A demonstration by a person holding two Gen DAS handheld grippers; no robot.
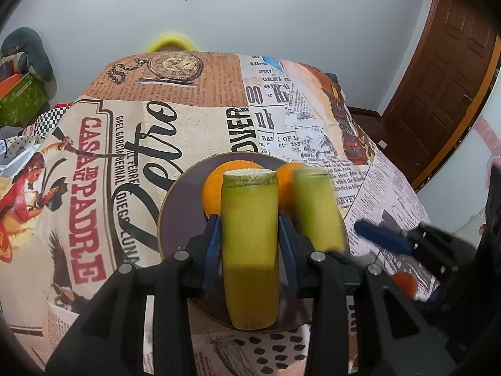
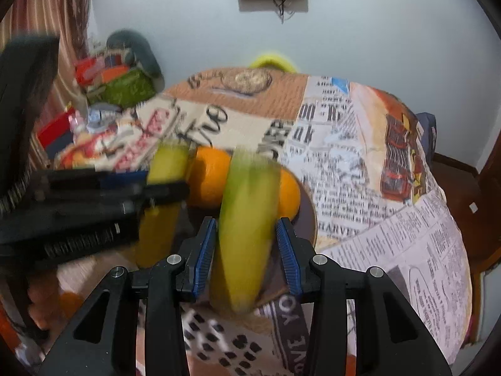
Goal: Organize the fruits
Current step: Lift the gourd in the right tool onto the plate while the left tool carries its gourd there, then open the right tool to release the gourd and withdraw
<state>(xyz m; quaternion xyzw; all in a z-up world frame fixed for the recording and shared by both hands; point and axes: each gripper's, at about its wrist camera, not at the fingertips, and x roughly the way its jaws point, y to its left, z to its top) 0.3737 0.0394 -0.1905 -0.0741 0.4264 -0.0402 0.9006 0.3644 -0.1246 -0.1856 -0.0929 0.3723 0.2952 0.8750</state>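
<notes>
Gripping one green-yellow banana section apiece, left gripper (image 1: pixel 249 235) and right gripper (image 2: pixel 247 241) hang side by side over the plate (image 1: pixel 175 216) (oranges (image 1: pixel 216 188) just beyond), long axes pointing away.

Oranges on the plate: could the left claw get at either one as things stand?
Probably not. The left claw is shut on a green-yellow cane piece that stands between it and the oranges, so it would have to set that down first.
</notes>
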